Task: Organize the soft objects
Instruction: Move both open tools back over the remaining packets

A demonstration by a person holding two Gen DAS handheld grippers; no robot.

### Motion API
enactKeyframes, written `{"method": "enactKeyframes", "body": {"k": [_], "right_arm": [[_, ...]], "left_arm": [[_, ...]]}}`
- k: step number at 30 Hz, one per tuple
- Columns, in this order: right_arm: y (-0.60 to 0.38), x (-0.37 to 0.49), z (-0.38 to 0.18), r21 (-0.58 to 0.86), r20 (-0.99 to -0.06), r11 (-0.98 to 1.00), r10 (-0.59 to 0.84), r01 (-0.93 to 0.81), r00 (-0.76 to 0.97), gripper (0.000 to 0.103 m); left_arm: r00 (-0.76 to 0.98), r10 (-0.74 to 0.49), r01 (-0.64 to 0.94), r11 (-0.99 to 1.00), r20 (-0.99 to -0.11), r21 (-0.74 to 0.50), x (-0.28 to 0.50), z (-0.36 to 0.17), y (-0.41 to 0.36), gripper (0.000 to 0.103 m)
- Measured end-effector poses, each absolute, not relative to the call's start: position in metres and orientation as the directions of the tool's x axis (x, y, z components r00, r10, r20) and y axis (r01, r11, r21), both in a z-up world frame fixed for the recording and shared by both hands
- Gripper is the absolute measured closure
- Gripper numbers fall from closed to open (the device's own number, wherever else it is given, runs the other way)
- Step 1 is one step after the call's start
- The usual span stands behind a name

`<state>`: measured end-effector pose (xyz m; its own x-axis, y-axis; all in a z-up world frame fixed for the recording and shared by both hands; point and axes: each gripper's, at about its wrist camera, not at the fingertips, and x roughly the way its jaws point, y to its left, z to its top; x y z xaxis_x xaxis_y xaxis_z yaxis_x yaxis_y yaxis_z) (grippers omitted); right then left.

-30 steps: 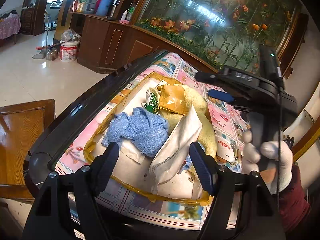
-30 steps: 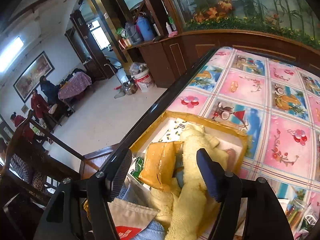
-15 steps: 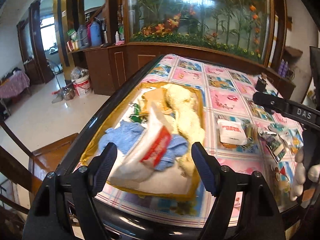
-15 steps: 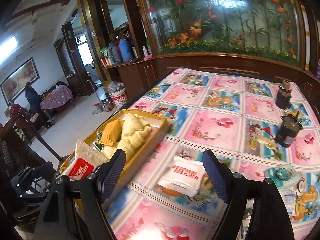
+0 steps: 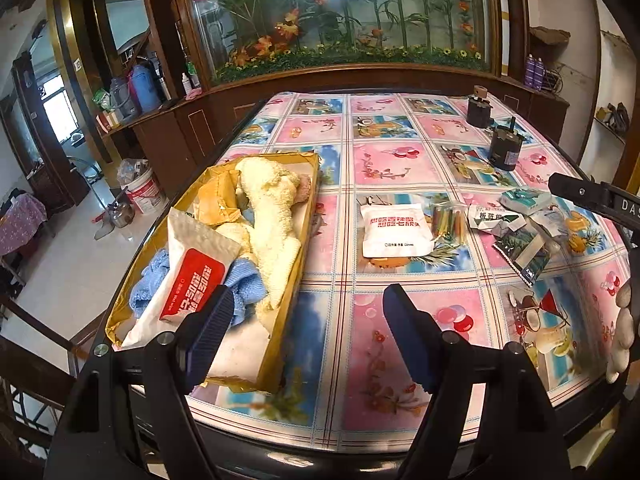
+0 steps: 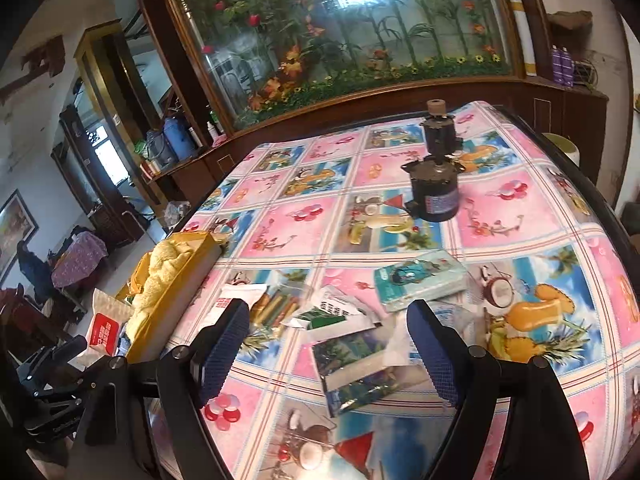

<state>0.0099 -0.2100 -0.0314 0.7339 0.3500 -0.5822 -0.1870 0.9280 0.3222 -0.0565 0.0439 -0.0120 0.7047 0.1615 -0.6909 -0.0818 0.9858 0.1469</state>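
Soft packets (image 6: 352, 344) now lie under the empty, released right gripper (image 6: 328, 344), which has left the box (image 5: 296, 248); left gripper (image 5: 308, 320) is released too.

Bare tablecloth (image 5: 384, 160) mid-table, packets (image 6: 360, 340) crowding right, two dark, perhaps metal cylinders (image 6: 434, 196) behind

A yellow box (image 5: 298, 240) holds a cream towel (image 5: 272, 220), blue cloth (image 5: 248, 284) and a white-and-red pouch (image 5: 192, 280); loose packets (image 5: 394, 226), perhaps snacks, lie beside it.
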Motion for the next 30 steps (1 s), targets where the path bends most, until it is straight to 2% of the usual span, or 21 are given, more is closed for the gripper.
{"method": "enactKeyframes", "body": {"k": [16,30], "right_arm": [[-0.252,0.009,-0.055,0.378,-0.594,0.919,0.332,-0.111,0.733,0.02],[-0.259,0.018,-0.069,0.388,-0.616,0.918,0.324,-0.082,0.718,0.02]], "left_arm": [[0.647,0.181,-0.045,0.979,-0.74,0.2,-0.041,-0.03,0.016,0.026],[0.63,0.199,-0.046,0.975,-0.751,0.22,-0.031,-0.041,0.011,0.026]]}}
